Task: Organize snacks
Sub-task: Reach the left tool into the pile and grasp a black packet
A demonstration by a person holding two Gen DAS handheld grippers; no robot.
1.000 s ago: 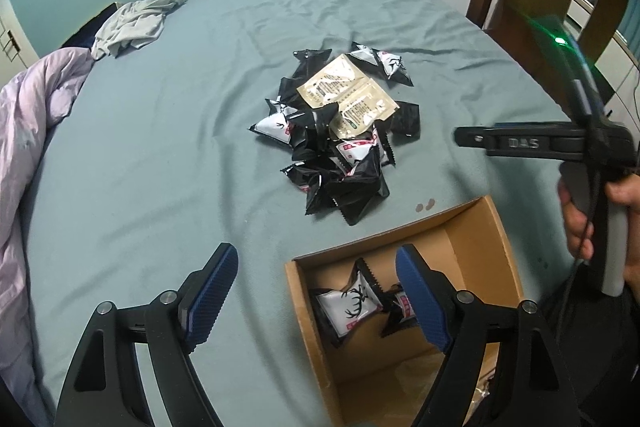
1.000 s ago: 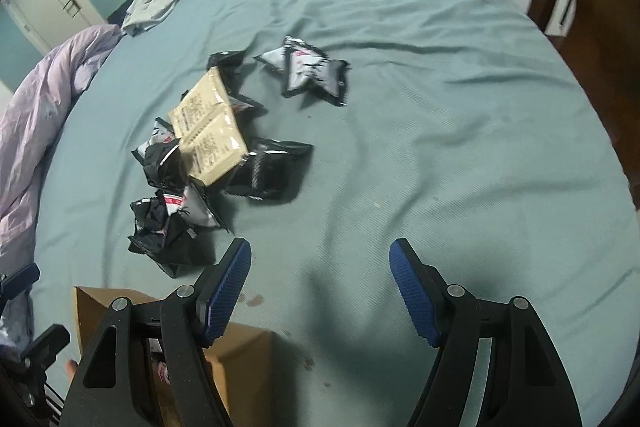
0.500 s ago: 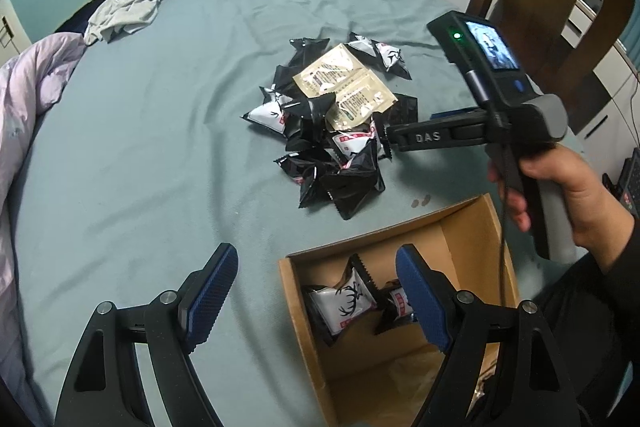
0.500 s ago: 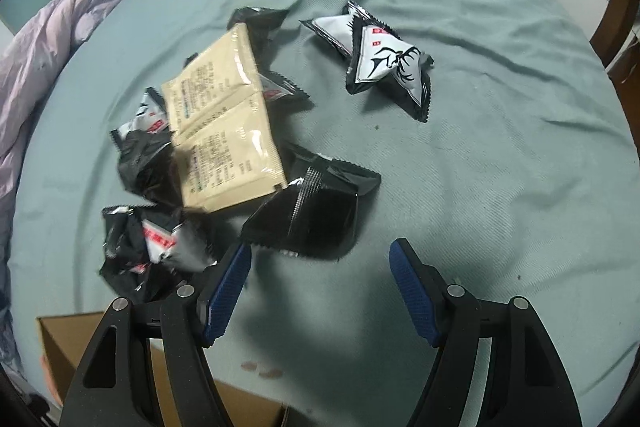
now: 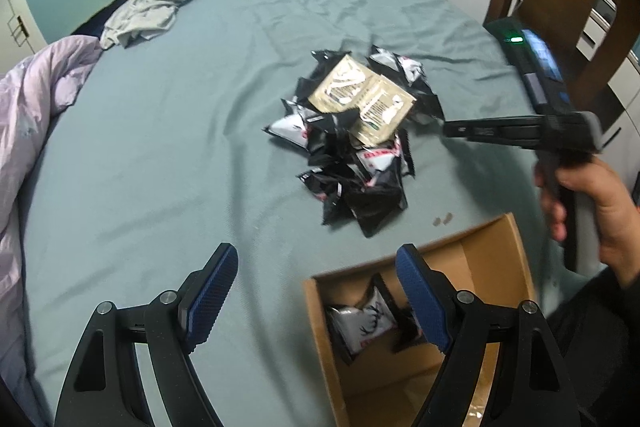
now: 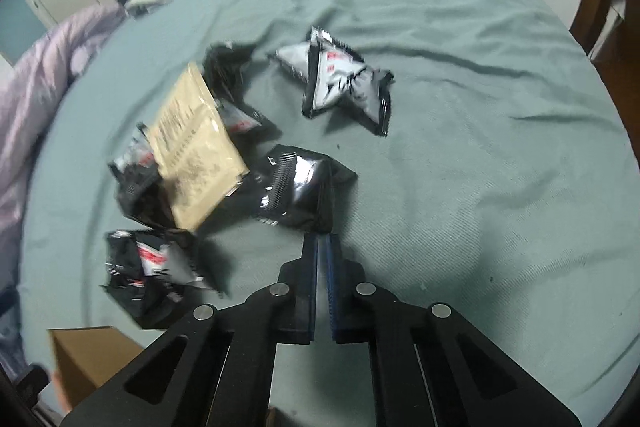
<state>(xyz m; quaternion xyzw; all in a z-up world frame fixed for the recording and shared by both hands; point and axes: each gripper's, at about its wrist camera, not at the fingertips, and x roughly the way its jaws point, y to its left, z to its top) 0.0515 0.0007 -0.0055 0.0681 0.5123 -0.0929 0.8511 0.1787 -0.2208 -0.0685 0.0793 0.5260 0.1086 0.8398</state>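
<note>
A: What has moved since a second ago?

B: The right gripper [image 6: 322,239] has come down and forward to the heap, and its fingers, spread wide then, are now clenched together. The black packet [image 6: 300,191] sits right at their tips.

A: Clenched on the packet?

B: The tips meet at its near crimped edge, where the foil is thin. I'd judge they have pinched that seam, but the blur leaves it unsure.

A: Why take it by the edge?

B: Likely because the puffed body would slip or crush, while the flat seam fits between closed pads. This packet also lies on the near side of the heap, so nothing else has to be disturbed.

A: And the left gripper [image 5: 316,291]?

B: Released, fingers wide, holding nothing. It hangs over the near edge of the bed [image 5: 160,155], one finger above the cardboard box [image 5: 492,259], probably keeping clear of the right hand [image 5: 592,211].

A: The box is the goal?

B: It seems so. It stands open at the bed's near edge with a white packet [image 5: 360,327] already inside. The snack heap [image 5: 360,147] lies just beyond it, toward the middle of the bed, two tan sachets [image 5: 364,99] on top.

A: Further back?

B: A lilac duvet [image 5: 36,107] along the left edge and a grey garment [image 5: 148,11] at the far left corner.
</note>
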